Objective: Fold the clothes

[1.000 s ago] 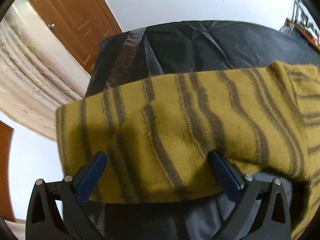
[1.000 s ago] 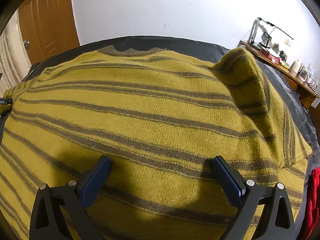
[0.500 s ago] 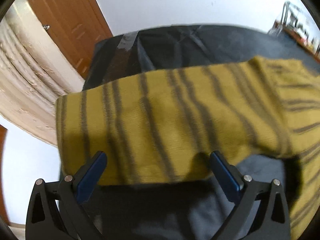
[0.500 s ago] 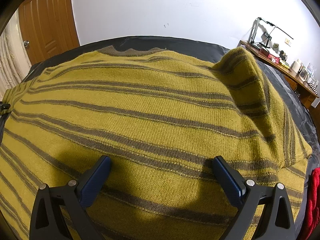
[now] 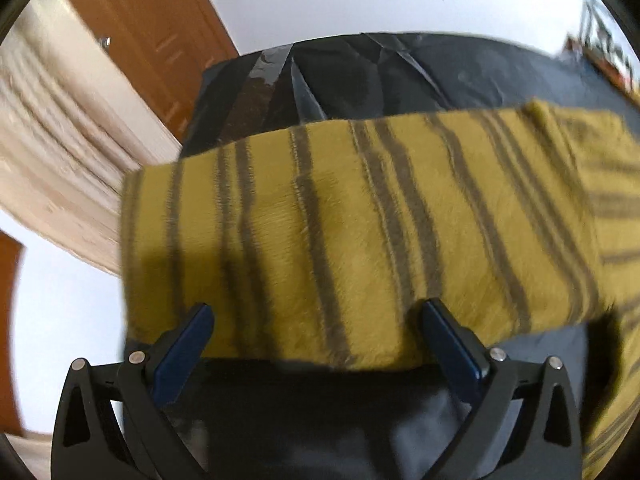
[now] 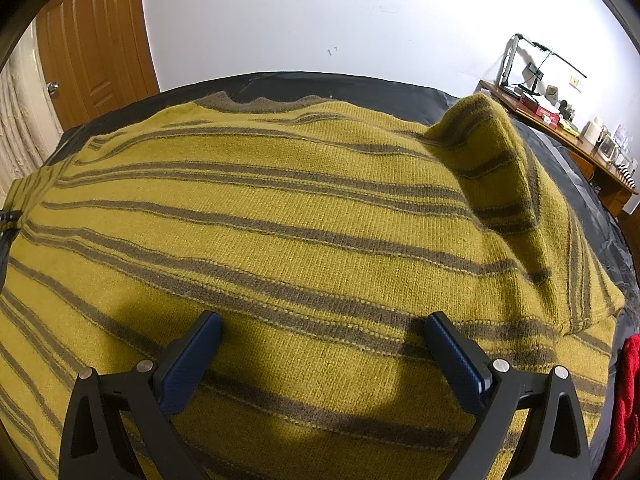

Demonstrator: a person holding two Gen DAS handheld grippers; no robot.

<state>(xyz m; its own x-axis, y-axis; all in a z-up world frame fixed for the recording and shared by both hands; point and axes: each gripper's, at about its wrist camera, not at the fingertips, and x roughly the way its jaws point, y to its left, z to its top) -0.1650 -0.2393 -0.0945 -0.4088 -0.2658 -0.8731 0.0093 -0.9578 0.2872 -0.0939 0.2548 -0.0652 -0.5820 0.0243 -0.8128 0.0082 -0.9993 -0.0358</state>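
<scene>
- Black sheeting [image 6: 592, 184] is covering the bed, with a white wall and a brown door [image 6: 92, 52] behind.
- You're holding your left gripper [image 5: 316, 320] low with its jaws spread wide, gripping nothing, at the sleeve's [image 5: 340, 232] near edge.
- Your right gripper [image 6: 322, 332] is hovering splayed and empty over the mustard striped sweater [image 6: 304, 216].
- It's lying flat, collar [image 6: 256, 104] pointing to the far wall, sleeve stretching out sideways.

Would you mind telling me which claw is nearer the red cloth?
Right. The red cloth lies just beside the right claw; the left claw is over the sweater's sleeve, with no red cloth in view.
</scene>
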